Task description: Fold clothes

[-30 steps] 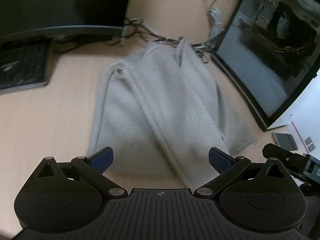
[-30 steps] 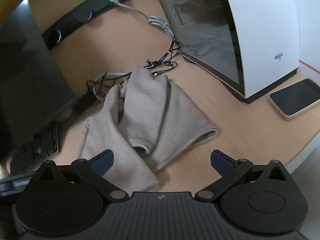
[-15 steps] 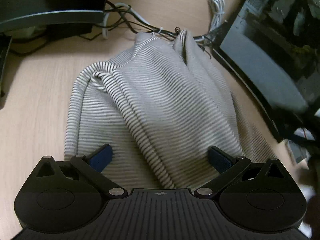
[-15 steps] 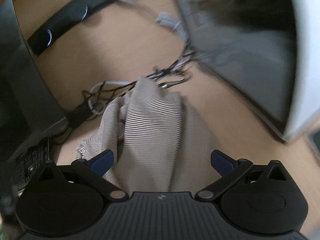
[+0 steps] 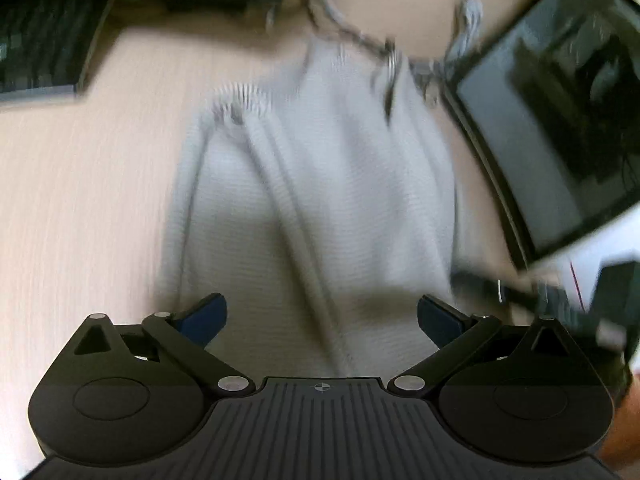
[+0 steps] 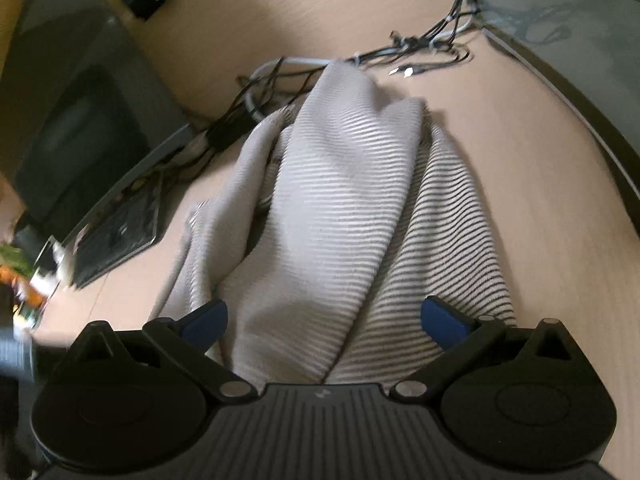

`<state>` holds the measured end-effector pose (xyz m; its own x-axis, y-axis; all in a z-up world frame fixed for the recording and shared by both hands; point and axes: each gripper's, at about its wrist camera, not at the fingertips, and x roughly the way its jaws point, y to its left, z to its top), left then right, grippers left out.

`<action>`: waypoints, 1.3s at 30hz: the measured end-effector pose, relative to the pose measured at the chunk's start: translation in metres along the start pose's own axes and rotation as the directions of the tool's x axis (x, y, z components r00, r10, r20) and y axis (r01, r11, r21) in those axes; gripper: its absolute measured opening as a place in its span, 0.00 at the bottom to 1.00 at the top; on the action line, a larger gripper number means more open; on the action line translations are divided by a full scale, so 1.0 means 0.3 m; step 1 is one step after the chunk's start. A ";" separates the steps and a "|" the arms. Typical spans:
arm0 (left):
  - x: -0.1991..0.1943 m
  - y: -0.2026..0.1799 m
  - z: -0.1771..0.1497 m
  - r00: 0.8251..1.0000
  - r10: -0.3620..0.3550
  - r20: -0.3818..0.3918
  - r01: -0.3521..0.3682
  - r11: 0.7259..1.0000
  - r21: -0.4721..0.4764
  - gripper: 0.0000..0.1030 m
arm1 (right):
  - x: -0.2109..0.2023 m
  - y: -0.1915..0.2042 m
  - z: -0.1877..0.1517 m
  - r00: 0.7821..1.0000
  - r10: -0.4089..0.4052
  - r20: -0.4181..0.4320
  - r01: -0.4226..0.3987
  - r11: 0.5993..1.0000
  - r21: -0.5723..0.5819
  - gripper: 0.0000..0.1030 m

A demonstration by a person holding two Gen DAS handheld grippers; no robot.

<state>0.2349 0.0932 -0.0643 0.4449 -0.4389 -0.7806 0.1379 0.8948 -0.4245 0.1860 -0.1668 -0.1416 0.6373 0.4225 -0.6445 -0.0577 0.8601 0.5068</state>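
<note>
Left wrist view: both grippers spread over garment

Striped garment (image 5: 320,200) lies crumpled on the bench (image 5: 80,200), cables (image 6: 400,48) at its far edge. Left gripper (image 5: 322,314) fingers spread, holding nothing. Right gripper (image 6: 324,316) fingers likewise spread above the cloth.

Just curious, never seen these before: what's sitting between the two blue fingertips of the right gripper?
In the right wrist view, the striped garment lies between the open right gripper fingertips, a raised fold running through the gap.
</note>
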 end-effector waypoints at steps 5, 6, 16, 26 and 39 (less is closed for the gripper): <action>0.128 0.005 0.078 0.998 -0.059 0.009 0.058 0.998 0.013 0.99 | -0.025 -0.014 0.028 1.000 -0.005 -0.012 0.006 0.997 0.079 1.00; 0.138 -0.002 0.080 0.997 -0.077 0.018 0.077 0.997 0.018 0.97 | -0.046 -0.018 0.031 1.000 -0.019 0.016 0.017 0.994 0.109 1.00; 0.039 0.001 0.075 0.975 -0.185 0.124 0.196 0.977 -0.081 0.10 | 0.006 0.057 -0.001 0.946 -0.303 0.117 0.303 0.953 0.016 0.55; -0.479 0.439 0.198 0.813 0.173 0.555 0.014 0.949 -0.316 0.14 | 0.027 0.178 -0.069 0.915 -0.397 0.075 0.404 0.894 -0.194 0.55; -0.302 0.350 0.147 0.906 0.156 0.393 -0.161 0.987 -0.019 0.98 | 0.078 0.510 0.027 0.897 -0.386 0.216 0.442 0.756 -0.483 0.64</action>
<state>0.2480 0.2304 -0.0180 0.7725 -0.2265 -0.5932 0.0476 0.9523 -0.3016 0.1982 -0.0275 -0.0745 0.7600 -0.0151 -0.6497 -0.1333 0.9749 -0.1786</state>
